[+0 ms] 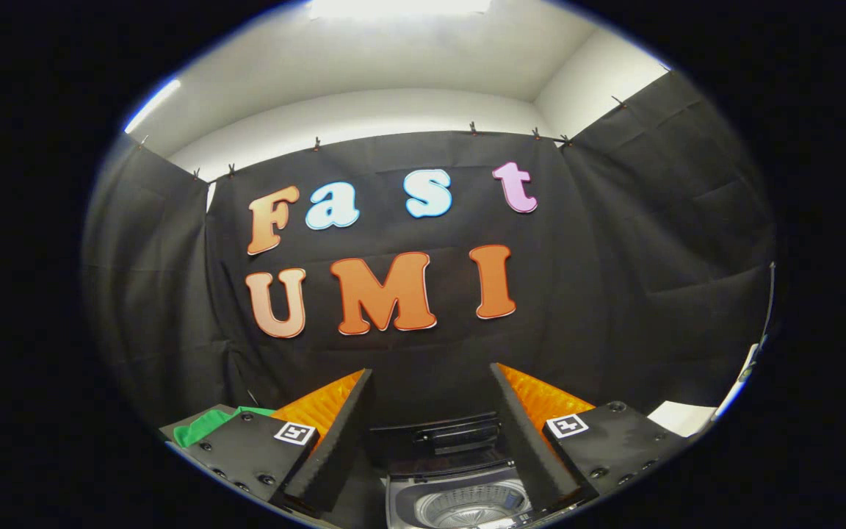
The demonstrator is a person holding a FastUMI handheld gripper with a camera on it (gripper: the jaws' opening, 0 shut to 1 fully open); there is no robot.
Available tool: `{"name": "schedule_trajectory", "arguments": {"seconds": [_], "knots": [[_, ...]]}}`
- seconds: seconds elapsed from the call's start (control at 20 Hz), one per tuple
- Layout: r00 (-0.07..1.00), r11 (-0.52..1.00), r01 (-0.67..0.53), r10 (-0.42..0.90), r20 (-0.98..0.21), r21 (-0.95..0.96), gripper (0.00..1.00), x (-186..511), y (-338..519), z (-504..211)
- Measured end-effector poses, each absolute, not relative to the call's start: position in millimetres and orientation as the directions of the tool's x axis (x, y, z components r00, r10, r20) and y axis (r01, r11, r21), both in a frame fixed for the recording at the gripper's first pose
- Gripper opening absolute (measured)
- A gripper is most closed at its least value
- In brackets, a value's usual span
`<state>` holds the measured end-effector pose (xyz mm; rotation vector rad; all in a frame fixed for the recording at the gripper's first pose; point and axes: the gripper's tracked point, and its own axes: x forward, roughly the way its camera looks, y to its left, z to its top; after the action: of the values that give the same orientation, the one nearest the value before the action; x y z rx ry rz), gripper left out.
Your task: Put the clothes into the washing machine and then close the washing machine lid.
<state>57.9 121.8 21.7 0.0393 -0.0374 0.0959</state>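
Gripper view showed the gripper held high, its two fingers spread wide with nothing between them. Below and between the fingers stood the washing machine, its lid raised and leaning back, so the ribbed metal drum lay open to sight. From what could be seen of the drum, no clothing was in it, though much of it was cut off from sight. A green piece of clothing lay off to the left, beyond the left finger's mount and well apart from the machine; it looked soft and crumpled, with a folded edge showing. A white sheet rested to the right.

As a judgement, the task appeared to be at its start: the garment was not yet picked up, nothing seemed loaded, and the lid was still to be closed. Picking up the cloth would likely come first.
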Motion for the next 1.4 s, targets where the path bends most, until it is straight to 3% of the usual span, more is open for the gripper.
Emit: {"name": "schedule_trajectory", "arguments": {"seconds": [0.25, 0.5, 0.7, 1.15, 1.4], "knots": [[0.955, 0.956, -0.295, 0.294, 0.025, 0.002, 0.98, 70.9, 222.1, 14.7], [0.845, 0.847, -0.532, 0.531, -0.057, 0.013, 0.98, 63.7, 343.5, -26.3], [0.749, 0.763, -0.645, 0.643, -0.161, 0.047, 0.99, 58.4, 423.0, -71.1], [0.659, 0.743, -0.668, 0.611, -0.439, 0.031, 0.99, 55.2, 476.4, -168.5], [0.646, 0.748, -0.664, 0.58, -0.497, 0.01, 0.99, 56.3, 470.9, -198.7]]}}
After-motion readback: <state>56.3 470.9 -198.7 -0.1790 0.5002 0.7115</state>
